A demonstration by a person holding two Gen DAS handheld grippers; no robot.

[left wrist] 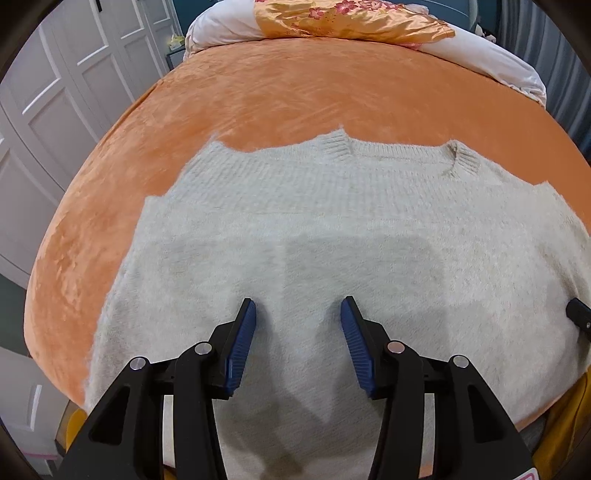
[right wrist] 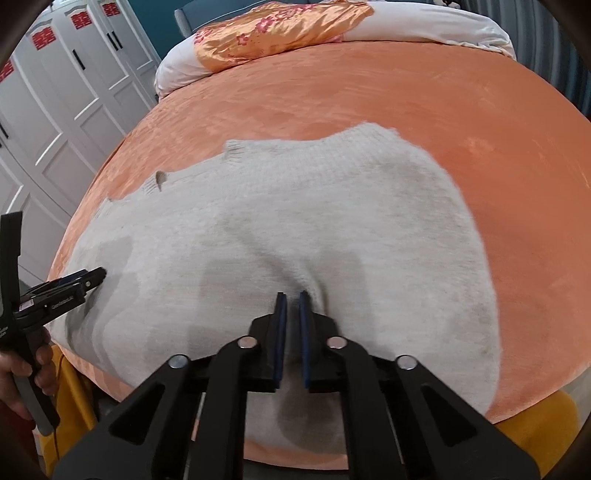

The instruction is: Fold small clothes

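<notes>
A cream knitted sweater (left wrist: 369, 221) lies spread flat on the orange bed cover (left wrist: 295, 85), its ribbed neckline at the far side. My left gripper (left wrist: 299, 302) is open, its blue pads wide apart with the tips down on the sweater's near part and only flat fabric between them. In the right wrist view the sweater (right wrist: 332, 206) puckers into creases that run to my right gripper (right wrist: 293, 293), which is shut on a pinched ridge of the knit. The left gripper (right wrist: 98, 275) shows at the left edge, held by a hand (right wrist: 22, 373). The right gripper's tip (left wrist: 578, 314) pokes in from the right.
A folded orange floral quilt on white bedding (right wrist: 277, 26) lies at the head of the bed. White wardrobe doors (right wrist: 55, 92) stand to the left. Yellow fabric (right wrist: 535, 424) hangs below the bed's near edge. Bare orange cover (right wrist: 369, 81) stretches beyond the sweater.
</notes>
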